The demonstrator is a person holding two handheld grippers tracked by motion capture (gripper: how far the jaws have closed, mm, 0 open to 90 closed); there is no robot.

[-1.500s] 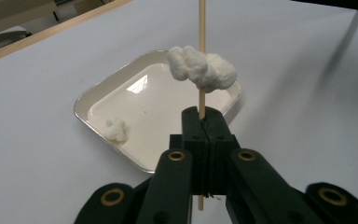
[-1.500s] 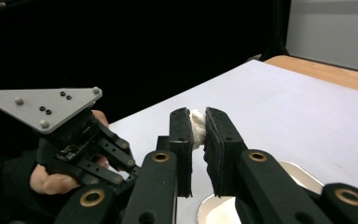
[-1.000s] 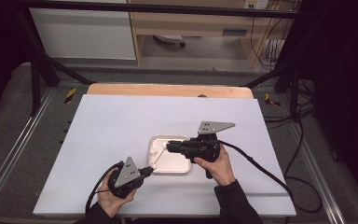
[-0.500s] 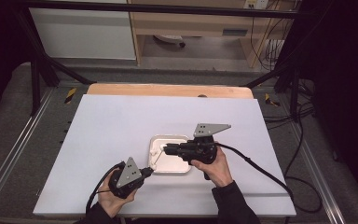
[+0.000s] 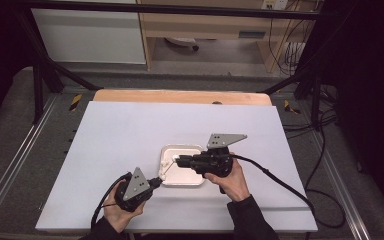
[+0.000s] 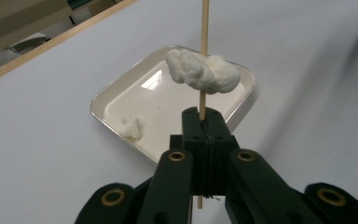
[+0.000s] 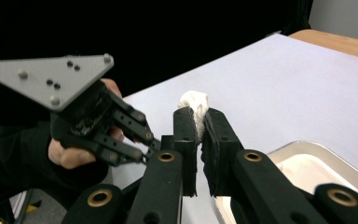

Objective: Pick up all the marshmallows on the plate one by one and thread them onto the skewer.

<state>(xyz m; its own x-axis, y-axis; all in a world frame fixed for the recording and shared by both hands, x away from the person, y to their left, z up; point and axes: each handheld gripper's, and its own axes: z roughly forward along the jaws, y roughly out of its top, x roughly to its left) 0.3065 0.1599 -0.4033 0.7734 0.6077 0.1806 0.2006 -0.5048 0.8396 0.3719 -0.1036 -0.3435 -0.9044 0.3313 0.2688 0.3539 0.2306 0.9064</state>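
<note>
My left gripper (image 5: 156,181) (image 6: 203,119) is shut on a thin wooden skewer (image 6: 203,46) that points up over a white square tray (image 5: 182,181) (image 6: 107,100). Soft white pieces (image 6: 203,71) are threaded on the skewer above the jaws. One small white piece (image 6: 131,127) lies in the tray. My right gripper (image 5: 176,160) (image 7: 199,119) comes in from the right over the tray, shut on another soft white piece (image 7: 195,105). It faces the left gripper (image 7: 98,126) closely. Whether this piece touches the skewer I cannot tell.
The tray sits near the front middle of a white table top (image 5: 130,135), with a wooden strip (image 5: 180,96) along the far edge. Black cables (image 5: 280,182) trail from both grippers. Metal frame rails (image 5: 10,165) run along both sides.
</note>
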